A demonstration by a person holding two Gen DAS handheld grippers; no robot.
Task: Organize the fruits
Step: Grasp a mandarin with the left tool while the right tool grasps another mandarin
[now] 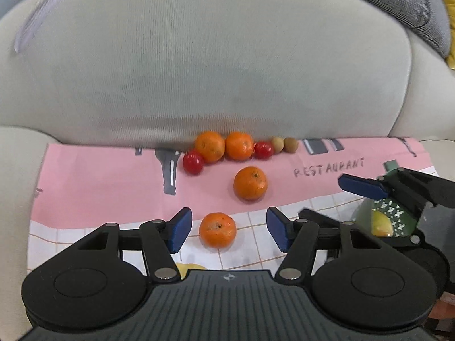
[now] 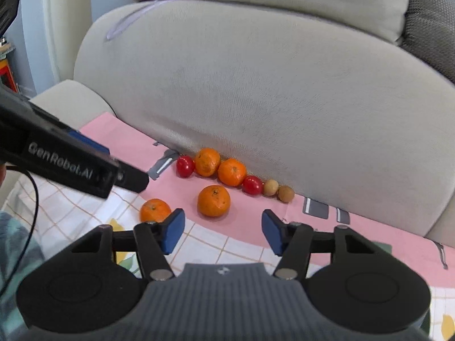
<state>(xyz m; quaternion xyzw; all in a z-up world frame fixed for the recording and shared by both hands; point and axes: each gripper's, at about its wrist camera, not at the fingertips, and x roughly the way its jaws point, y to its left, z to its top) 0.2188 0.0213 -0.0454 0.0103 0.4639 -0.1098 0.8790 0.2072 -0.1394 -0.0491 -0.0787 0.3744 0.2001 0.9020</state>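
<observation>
A row of fruit lies on the pink cloth (image 1: pixel 99 182) against the sofa cushion: a red tomato (image 1: pixel 193 162), two oranges (image 1: pixel 210 146) (image 1: pixel 239 145), a second tomato (image 1: pixel 263 149) and two small brown fruits (image 1: pixel 277 144) (image 1: pixel 291 145). A loose orange (image 1: pixel 250 183) lies in front of the row. A nearer orange (image 1: pixel 217 230) sits between the fingers of my open left gripper (image 1: pixel 229 230), untouched. My right gripper (image 2: pixel 223 231) is open and empty, just short of the loose orange (image 2: pixel 213 201); the nearer orange (image 2: pixel 155 210) is at its left.
The beige sofa cushion (image 1: pixel 213 71) rises right behind the fruit row. The right gripper (image 1: pixel 398 196) shows at the right in the left wrist view. The left gripper's body (image 2: pixel 65 159) crosses the left of the right wrist view. A grey cushion (image 1: pixel 412 5) lies at the far right.
</observation>
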